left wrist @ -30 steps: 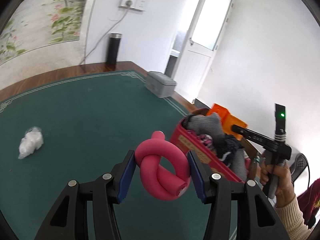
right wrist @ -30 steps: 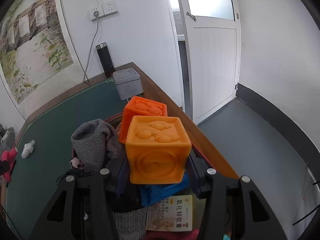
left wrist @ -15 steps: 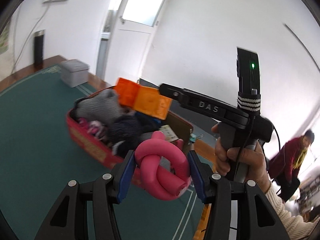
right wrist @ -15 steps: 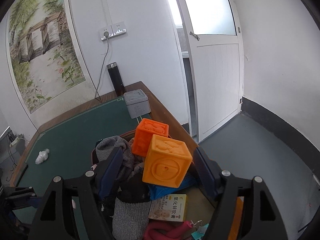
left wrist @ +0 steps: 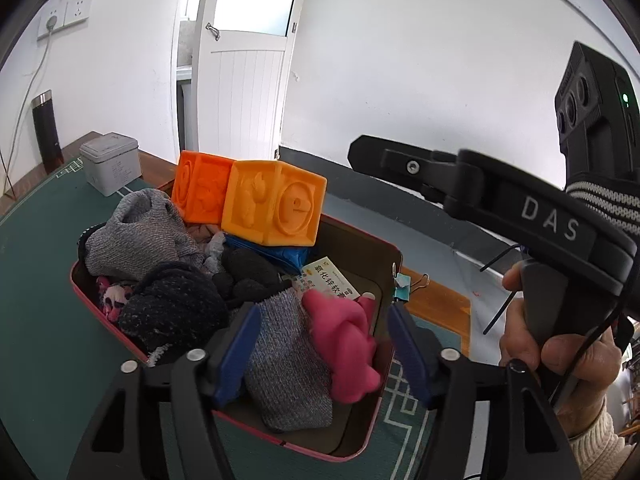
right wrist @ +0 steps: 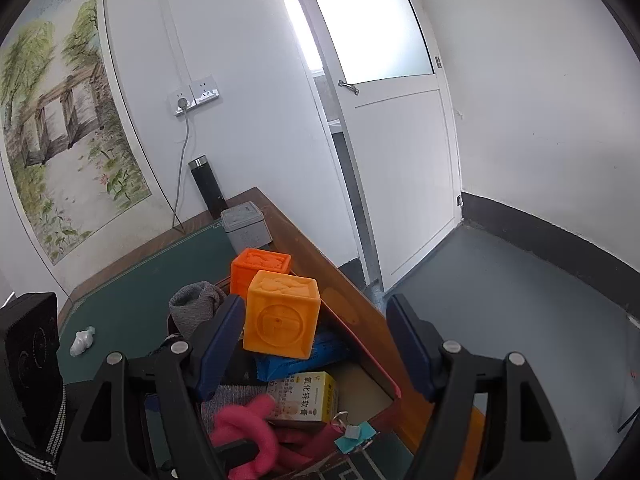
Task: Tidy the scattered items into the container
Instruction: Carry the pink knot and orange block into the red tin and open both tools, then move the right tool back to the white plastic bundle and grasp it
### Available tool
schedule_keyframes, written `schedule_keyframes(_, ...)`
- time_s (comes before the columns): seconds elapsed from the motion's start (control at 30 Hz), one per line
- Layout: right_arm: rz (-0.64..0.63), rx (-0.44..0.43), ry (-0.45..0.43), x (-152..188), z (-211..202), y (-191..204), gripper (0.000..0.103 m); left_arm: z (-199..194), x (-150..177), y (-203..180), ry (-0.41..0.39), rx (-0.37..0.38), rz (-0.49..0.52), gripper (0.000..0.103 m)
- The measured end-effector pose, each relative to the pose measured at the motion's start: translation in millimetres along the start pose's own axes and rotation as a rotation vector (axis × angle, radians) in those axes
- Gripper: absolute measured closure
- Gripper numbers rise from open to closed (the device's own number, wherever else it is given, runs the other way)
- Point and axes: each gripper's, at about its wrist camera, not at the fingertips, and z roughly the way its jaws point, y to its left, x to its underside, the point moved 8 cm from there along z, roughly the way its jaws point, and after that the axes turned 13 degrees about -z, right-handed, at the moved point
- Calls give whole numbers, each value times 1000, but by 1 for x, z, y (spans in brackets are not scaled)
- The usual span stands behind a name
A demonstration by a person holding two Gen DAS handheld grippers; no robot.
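The red container (left wrist: 372,432) sits on the green mat, full of socks, a medicine box (left wrist: 330,280) and two orange cubes (left wrist: 274,208). My left gripper (left wrist: 320,354) is open over the container's near end. The pink knotted foam toy (left wrist: 344,344) is blurred between its jaws, apart from both pads, above a grey sock (left wrist: 284,364). My right gripper (right wrist: 316,344) is open and empty above the container; the nearer orange cube (right wrist: 282,314) rests in the pile below it. The pink toy also shows in the right wrist view (right wrist: 248,436).
A grey tin (left wrist: 110,162) and a dark flask (left wrist: 46,130) stand at the table's far end. A white plastic wad (right wrist: 82,340) lies on the mat. A binder clip (left wrist: 406,286) hangs on the container's rim. The table edge runs just right of the container.
My left gripper swung over the container and opened, and the pink toy left its pads. My right gripper opened, left the orange cube on the pile, and drew back upward.
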Motion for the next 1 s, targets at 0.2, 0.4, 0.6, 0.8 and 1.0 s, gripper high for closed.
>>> schedule_keyframes(0.2, -8, -31, -19, -5, -3, 21, 27, -32, -10, 23, -78, -16, -47, 22)
schedule_keyframes(0.4, -59, -127, -45, -15, -2, 79, 27, -85, -7, 94, -161, -102, -158, 22)
schedule_keyframes(0.6, -188, -295, -36, -21, 15, 191, 24, -165, 17, 207, -246, -276, -315, 22)
schedule_keyframes(0.8, -309, -488, 111, 24, 81, 321, 24, -251, 61, 330, -321, -487, -492, 22)
schedule_keyframes(1.0, -408, -604, 268, 63, 148, 437, 24, -303, 104, 407, -368, -607, -610, 22)
